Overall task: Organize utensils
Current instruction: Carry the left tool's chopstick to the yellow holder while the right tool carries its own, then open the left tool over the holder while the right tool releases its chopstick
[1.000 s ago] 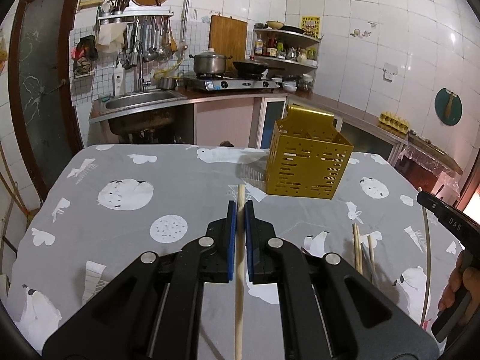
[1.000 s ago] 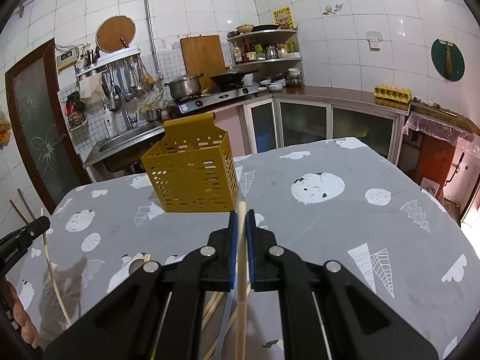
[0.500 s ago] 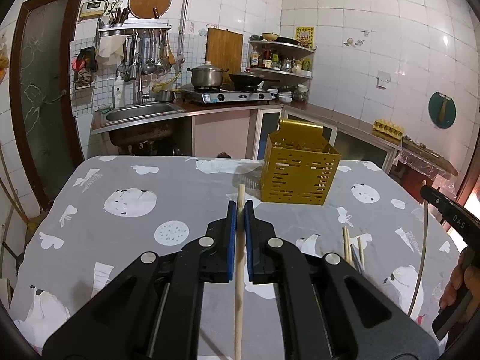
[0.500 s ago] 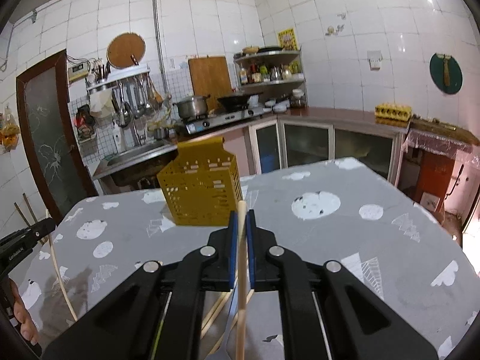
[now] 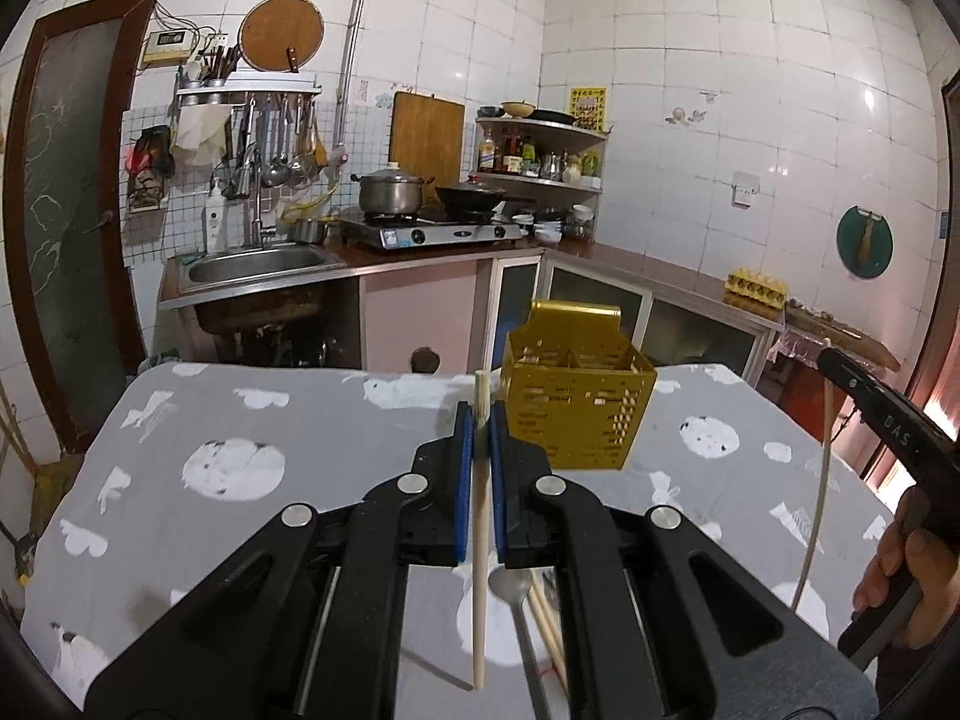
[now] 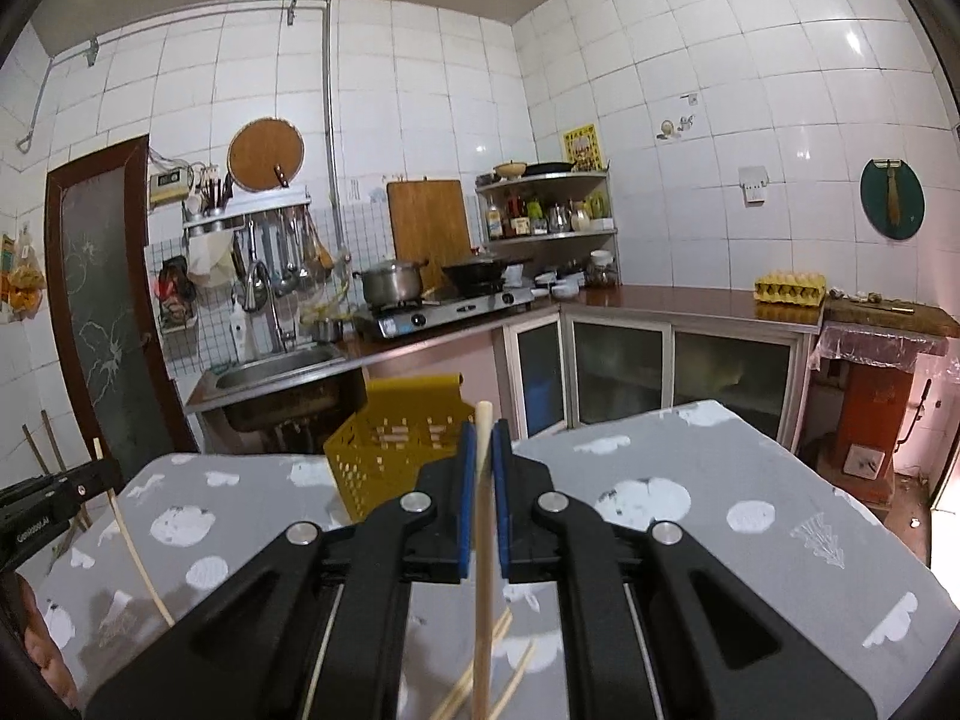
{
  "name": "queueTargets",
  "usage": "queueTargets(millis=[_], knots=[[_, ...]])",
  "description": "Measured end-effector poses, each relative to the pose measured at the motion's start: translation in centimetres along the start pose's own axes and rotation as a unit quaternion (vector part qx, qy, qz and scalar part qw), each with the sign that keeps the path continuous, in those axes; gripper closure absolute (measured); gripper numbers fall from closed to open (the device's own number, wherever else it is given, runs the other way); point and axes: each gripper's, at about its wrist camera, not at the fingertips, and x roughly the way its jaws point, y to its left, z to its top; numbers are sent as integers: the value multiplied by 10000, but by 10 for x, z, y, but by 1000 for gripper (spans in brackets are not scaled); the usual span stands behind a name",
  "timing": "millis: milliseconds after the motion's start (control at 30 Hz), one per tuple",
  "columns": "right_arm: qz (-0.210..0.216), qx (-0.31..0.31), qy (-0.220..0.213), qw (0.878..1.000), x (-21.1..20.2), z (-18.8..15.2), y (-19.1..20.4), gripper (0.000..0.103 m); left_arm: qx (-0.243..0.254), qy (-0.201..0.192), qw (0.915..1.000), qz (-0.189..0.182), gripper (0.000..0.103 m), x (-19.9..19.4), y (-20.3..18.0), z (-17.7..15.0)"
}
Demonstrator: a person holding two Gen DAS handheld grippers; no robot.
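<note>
My left gripper (image 5: 480,420) is shut on a pale wooden chopstick (image 5: 479,570) that stands upright between its blue pads. My right gripper (image 6: 483,438) is shut on another wooden chopstick (image 6: 482,600), also upright; it shows at the right edge of the left wrist view (image 5: 816,498). A yellow perforated utensil basket (image 5: 576,414) stands on the grey patterned tablecloth (image 5: 240,420) beyond both grippers, also in the right wrist view (image 6: 396,450). A metal spoon (image 5: 516,600) and more chopsticks (image 5: 549,624) lie on the table below the grippers.
Behind the table are a steel sink (image 5: 258,264), a gas stove with a pot (image 5: 390,195) and a wok, and a counter with an egg tray (image 5: 756,288). A dark door (image 5: 66,210) is at the left.
Both grippers have risen and tilted upward with their chopsticks held. The basket now appears lower and smaller, and more of the wall and ceiling shows.
</note>
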Motion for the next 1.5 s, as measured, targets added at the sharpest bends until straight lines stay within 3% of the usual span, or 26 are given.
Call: queueTargets(millis=[333, 600, 867, 1033, 1133, 1333, 1500], knots=[[45, 32, -313, 9995, 51, 33, 5, 97, 1, -270, 9994, -233, 99, 37, -10, 43], [120, 95, -760, 9970, 95, 77, 14, 97, -23, -790, 9957, -478, 99, 61, -26, 104], [-27, -201, -1279, 9916, 142, 116, 27, 97, 61, -1246, 9914, -390, 99, 103, -41, 155], [-12, -103, -1394, 9902, 173, 124, 23, 97, 106, -1265, 9913, -344, 99, 149, -51, 172], [-13, -14, -1406, 9901, 189, 124, 19, 97, 55, -1118, 9931, -358, 99, 176, -52, 174], [41, -23, -1290, 9916, 217, 112, 18, 97, 30, -639, 9977, -226, 99, 227, -50, 143], [85, -162, -1017, 9947, 234, 89, 19, 97, 124, -412, 9991, -52, 99, 243, -47, 116]])
